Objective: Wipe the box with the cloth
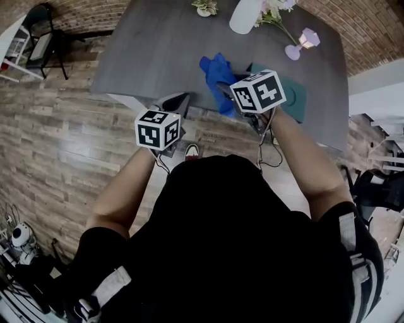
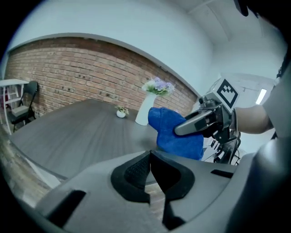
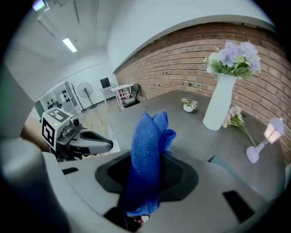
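Clamped between the jaws of my right gripper (image 3: pixel 148 177), the blue cloth (image 3: pixel 148 145) stands up in a loose fold and hangs a little below the pads. The jaws of my left gripper (image 2: pixel 150 175) are together with nothing between them; that gripper is held off the near edge of the table (image 1: pixel 158 50), over the wood floor (image 1: pixel 57 145), at 8 o'clock from the right one. In the head view the teal box (image 1: pixel 295 94) lies on the table near its front edge, at 3 o'clock from the right gripper's marker cube and partly hidden behind it; the cloth projects from that gripper toward 10 o'clock, beside the box. Whether the cloth touches the box cannot be told. Judged status: the cloth is picked up and brought to the box, and the wiping itself is not yet shown as done, so the box's surface remains to be covered. At 12 o'clock, at the far end of the table, stand a white vase (image 1: pixel 245 16) with flowers and a small potted plant (image 1: pixel 204 7); a small lamp (image 1: pixel 303 43) sits at 1 o'clock, apart from the box. A chair (image 1: pixel 41 31) at 10 o'clock is well clear. Nothing lies between cloth and box; the idle left gripper is out of the path.
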Motion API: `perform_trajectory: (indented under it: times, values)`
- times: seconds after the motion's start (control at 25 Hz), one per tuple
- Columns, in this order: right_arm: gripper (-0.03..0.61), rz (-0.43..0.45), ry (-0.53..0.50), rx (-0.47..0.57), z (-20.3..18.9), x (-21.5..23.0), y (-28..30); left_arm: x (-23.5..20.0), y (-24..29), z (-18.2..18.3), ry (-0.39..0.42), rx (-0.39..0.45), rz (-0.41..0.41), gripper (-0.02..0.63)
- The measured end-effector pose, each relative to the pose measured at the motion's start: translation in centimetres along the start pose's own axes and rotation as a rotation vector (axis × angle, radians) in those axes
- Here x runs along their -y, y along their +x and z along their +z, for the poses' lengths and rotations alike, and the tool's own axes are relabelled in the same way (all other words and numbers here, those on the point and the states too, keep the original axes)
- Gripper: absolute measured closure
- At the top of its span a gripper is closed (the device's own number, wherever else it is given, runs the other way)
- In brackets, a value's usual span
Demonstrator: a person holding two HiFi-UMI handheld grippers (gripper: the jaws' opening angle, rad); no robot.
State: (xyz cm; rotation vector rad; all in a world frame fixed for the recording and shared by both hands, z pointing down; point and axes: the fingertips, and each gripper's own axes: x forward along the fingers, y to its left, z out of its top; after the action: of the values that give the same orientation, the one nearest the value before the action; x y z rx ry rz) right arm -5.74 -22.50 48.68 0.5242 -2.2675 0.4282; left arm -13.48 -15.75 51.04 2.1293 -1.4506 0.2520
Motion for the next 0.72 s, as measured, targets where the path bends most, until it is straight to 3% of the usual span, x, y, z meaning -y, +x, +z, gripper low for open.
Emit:
perform_trajectory:
  times: [0.16, 0.36, 0.56, 0.72]
  values:
    - [0.430, -0.075, 0.096, 0.001, -3.1, 5.1, -3.3, 1.4, 0.0, -0.1, -0.014, 0.004, 0.021, 0.603]
    - [0.428, -0.190, 0.341, 0.031, -14.0, 13.9, -11.6, 9.1, 2.3, -2.6, 0.055, -0.068, -0.095, 0.603]
    - [0.428, -0.462, 0.598, 0.037, -27.0, 22.4, -23.8, 16.1, 5.5, -5.3, 0.096, -0.140, -0.176, 0.603]
    - [0.430, -0.489, 0.790, 0.176, -32.9, 24.0, -29.3, 19.9, 6.7, -6.6, 0.139, -0.174, -0.203, 0.603]
